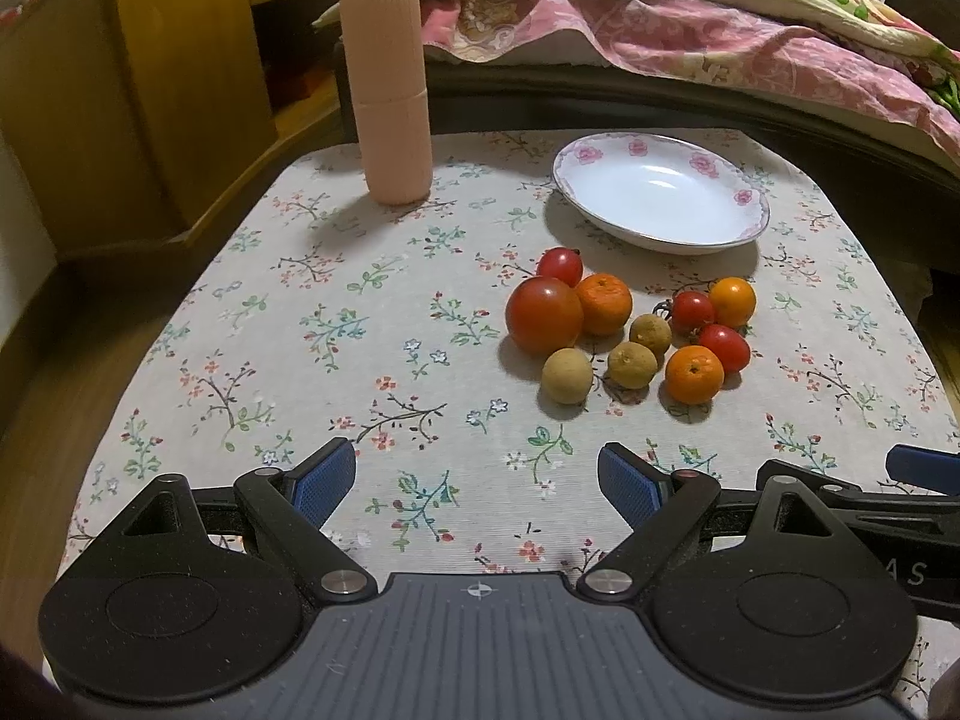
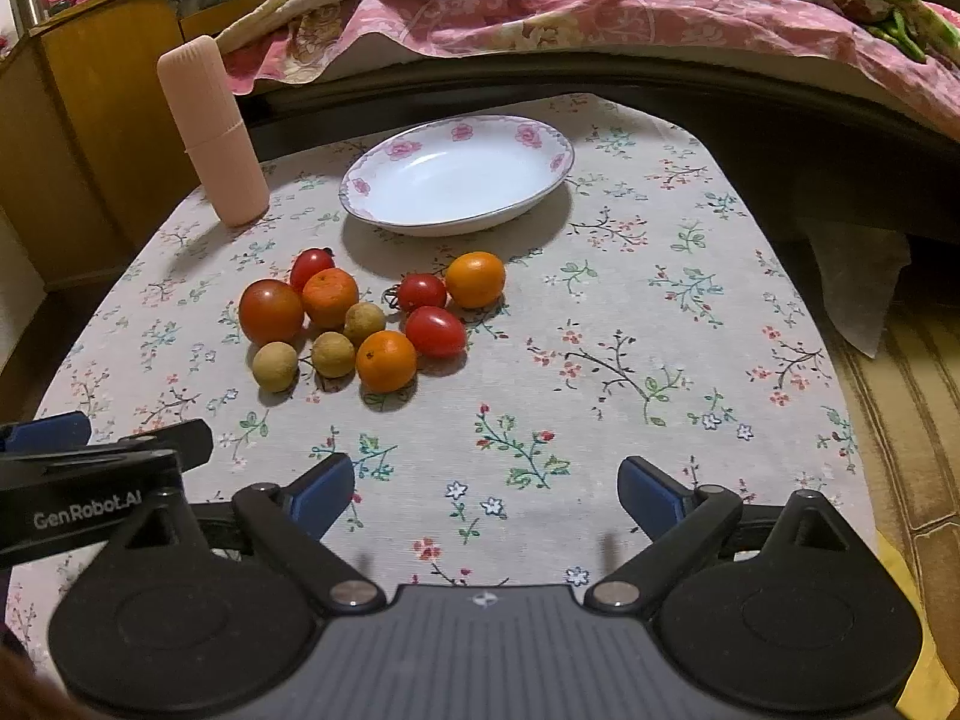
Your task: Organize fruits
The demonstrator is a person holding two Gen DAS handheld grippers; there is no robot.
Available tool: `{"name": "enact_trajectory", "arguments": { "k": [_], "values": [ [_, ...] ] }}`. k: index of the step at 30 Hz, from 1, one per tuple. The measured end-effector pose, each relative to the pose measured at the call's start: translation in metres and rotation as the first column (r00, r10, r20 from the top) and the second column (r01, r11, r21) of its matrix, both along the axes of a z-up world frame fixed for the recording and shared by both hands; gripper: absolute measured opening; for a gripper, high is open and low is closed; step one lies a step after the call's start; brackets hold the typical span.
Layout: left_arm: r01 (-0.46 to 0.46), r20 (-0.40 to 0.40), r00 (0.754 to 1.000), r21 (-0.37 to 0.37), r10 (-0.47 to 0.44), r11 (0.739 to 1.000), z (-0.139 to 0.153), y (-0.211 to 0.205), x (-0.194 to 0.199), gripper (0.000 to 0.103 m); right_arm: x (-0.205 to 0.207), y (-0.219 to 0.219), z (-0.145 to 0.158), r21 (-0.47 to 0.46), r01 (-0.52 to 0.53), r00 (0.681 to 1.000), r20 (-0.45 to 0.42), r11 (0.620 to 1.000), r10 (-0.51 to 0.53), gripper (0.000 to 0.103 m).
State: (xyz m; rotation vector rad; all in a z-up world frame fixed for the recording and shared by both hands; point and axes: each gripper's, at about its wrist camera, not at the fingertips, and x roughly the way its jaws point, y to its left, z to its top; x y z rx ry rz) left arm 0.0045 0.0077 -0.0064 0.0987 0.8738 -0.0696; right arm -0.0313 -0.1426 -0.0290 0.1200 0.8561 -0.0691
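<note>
Jaws of left gripper and right gripper spread wide, nothing between, hovering low in frame. Fruit pile clustered mid-frame on floral tablecloth, just below empty plate, likely sorting destination; nothing moved yet.

I was in somebody's bedroom: a bed with a rumpled pink floral quilt sat right behind my flowery tablecloth, wooden cabinet alongside.
</note>
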Motion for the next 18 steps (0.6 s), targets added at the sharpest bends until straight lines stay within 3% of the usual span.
{"name": "enact_trajectory", "arguments": {
  "k": [7,18],
  "values": [
    [-0.013,-0.007,1.0,-0.008,0.013,1.0,-0.002,0.005,0.002,0.092,0.003,0.004,-0.001,0.005,-0.016,1.0,0.004,1.0,0.016,0.094],
    [-0.029,-0.023,0.999,-0.018,0.028,0.999,-0.006,0.011,0.007,0.091,0.013,0.011,-0.004,0.037,-0.062,0.998,-0.002,0.997,0.062,0.082]
  ]
}}
